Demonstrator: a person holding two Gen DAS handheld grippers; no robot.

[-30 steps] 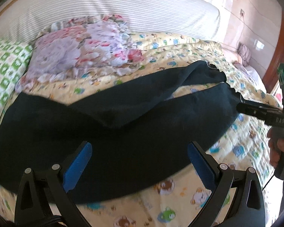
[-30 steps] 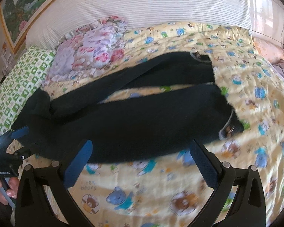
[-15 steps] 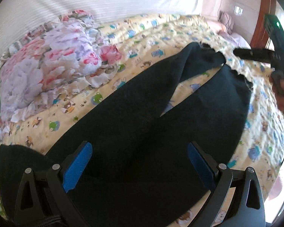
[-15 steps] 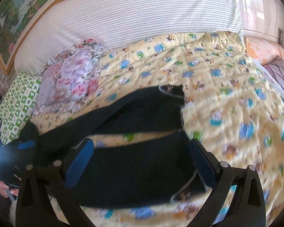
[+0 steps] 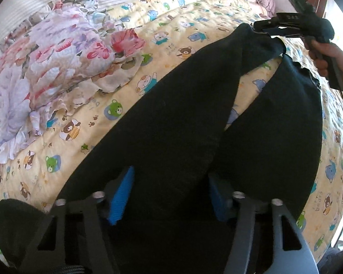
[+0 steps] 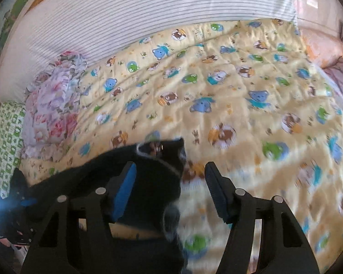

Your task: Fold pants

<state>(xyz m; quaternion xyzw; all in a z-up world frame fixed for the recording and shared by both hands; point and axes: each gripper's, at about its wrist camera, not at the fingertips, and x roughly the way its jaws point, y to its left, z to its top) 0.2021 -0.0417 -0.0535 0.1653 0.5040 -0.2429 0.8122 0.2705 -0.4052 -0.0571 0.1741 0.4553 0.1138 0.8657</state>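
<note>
Both pairs of fingers have just been closing, and the frames leave each grip unsettled. Seen from its own camera, the left gripper (image 5: 169, 196) stands half-closed low over the waist end of the black pants (image 5: 194, 137), with dark cloth filling the gap between its blue pads (image 5: 122, 196); black against black, I cannot tell whether the pads press the fabric. From its own blurred view the right gripper (image 6: 170, 189) is also half-closed, a black cuff edge lying between its pads but nearer the left one (image 6: 124, 191), with quilt showing on the other side. From the left camera, though, the right gripper's tips appear to meet the far leg's hem at the top right, possibly pinching it, while the person's hand (image 5: 324, 54) is cut off by the frame edge. The pants are plain black, matte and without visible detail, and their waistband is hidden under the left gripper and the lower frame. They lie on a yellow quilt (image 6: 240, 91) printed with cartoon bears, beside a floral ruffled pillow (image 5: 57, 64). Their long axis runs from the waist at lower left up to the cuffs at upper right, the two legs splayed in a narrow V with quilt between them.
</note>
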